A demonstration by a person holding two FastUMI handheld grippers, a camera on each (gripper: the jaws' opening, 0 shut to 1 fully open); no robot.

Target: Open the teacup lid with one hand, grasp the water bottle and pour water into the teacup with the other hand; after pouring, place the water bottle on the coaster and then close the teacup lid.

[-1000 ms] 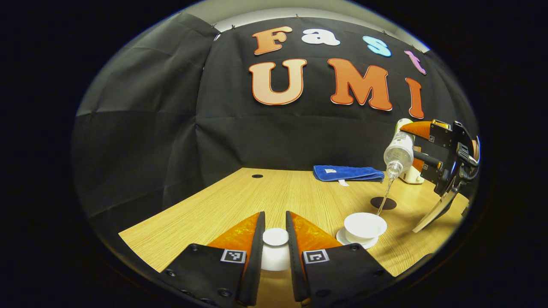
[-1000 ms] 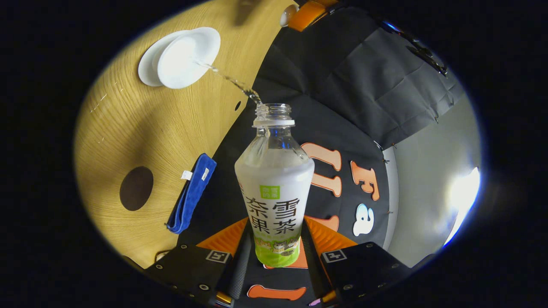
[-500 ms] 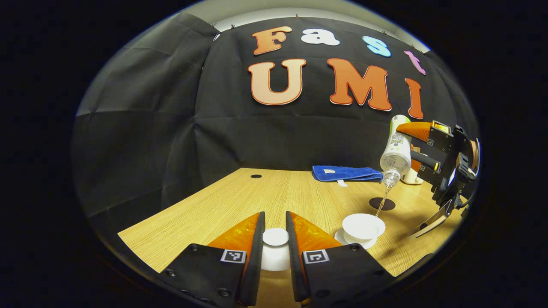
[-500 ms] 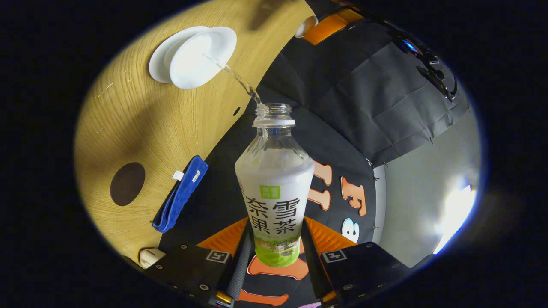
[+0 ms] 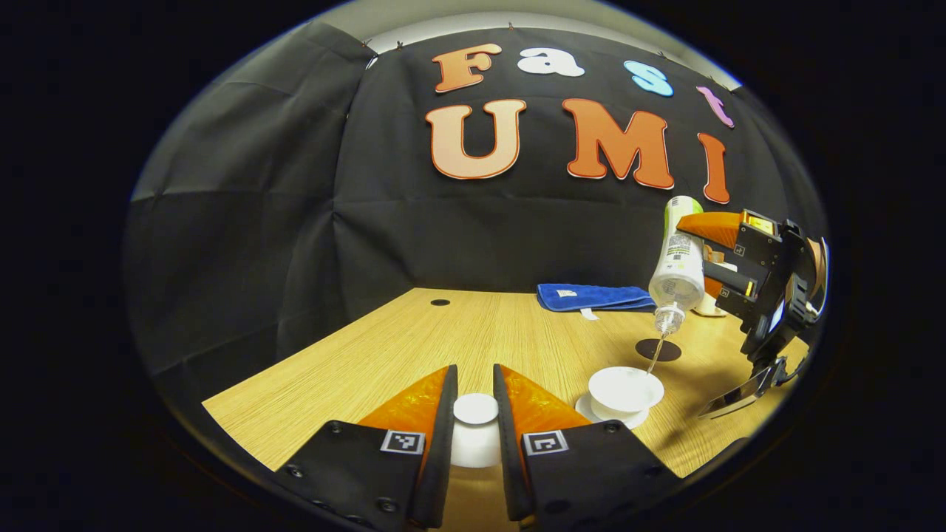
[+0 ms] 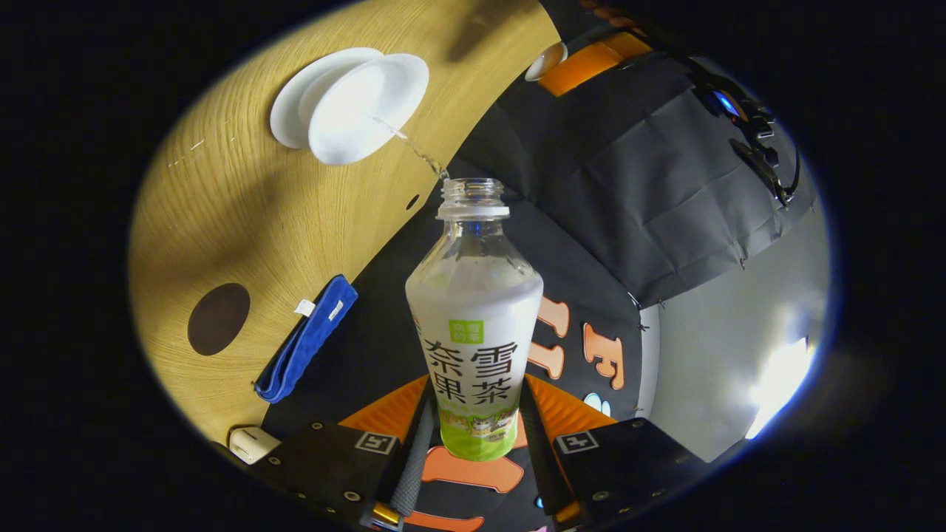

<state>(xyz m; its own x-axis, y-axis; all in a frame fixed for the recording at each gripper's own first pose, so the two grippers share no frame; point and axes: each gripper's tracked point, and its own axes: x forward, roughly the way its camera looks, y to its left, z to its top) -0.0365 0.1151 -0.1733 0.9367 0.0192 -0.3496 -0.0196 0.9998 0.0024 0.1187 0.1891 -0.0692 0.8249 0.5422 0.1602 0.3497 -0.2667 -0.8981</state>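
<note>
At near left, the left gripper [image 5: 474, 414] pinches the small white teacup lid [image 5: 475, 408] between both fingers: light, hard, likely slippery and chippable. Right of it the open teacup [image 5: 625, 389] sits on its saucer. Far right, the right gripper [image 6: 473, 443] clamps the tipped water bottle's [image 6: 473, 325] lower body, a thin plastic wall that probably gives, best held low.

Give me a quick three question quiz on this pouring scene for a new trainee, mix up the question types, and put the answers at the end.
1. True or false: the right gripper holds the water bottle tipped, mouth towards the teacup.
2. What is the left gripper shut on?
A. blue cloth
B. teacup lid
C. coaster
3. Fill in: a thin stream of ____ runs from the bottle into the cup.

Key: 1 true. 2 B, the teacup lid. 3 water.
</note>
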